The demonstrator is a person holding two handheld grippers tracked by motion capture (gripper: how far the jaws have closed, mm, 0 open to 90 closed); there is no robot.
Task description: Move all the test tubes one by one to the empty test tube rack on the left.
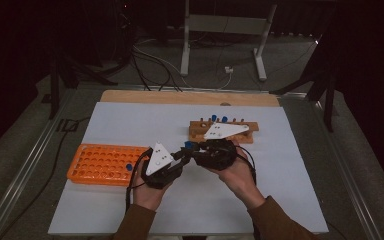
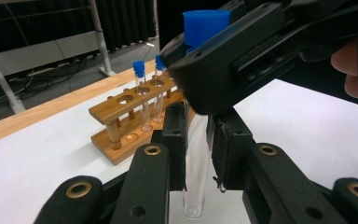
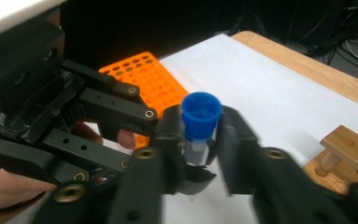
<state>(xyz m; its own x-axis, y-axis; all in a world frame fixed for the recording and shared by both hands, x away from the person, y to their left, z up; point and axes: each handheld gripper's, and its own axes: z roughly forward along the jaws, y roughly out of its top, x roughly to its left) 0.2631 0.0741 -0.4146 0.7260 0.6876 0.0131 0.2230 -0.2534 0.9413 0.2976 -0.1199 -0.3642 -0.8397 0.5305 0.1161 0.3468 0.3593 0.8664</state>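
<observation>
In the high view, a person's two hands meet over the middle of the white worktop (image 1: 130, 117). The left tongs (image 1: 184, 156) and the right tongs (image 1: 192, 148) come together tip to tip, with a small blue-capped test tube (image 1: 188, 145) between them. An orange rack (image 1: 102, 164) lies just left of the left hand, with one blue cap standing in it near its right end. A wooden rack (image 1: 223, 131) sits just behind the right hand and carries more tubes.

In the left gripper view, the left tongs (image 2: 196, 140) are clenched on the clear glass body of the test tube (image 2: 196, 172), which stands upright between the pads. The right tongs (image 2: 205, 84) come in from above and sit around the tube's upper part, under its blue cap (image 2: 206, 25). The wooden rack (image 2: 135, 116) stands behind on the worktop (image 2: 42, 163), two capped tubes in it.

In the right gripper view, the right tongs (image 3: 200, 140) flank the tube (image 3: 198, 144) just below its blue cap (image 3: 201, 114); their pads look slightly off it, so the grip appears released. The left tongs (image 3: 168, 123) reach in from the left. The orange rack (image 3: 144, 79) lies behind.
</observation>
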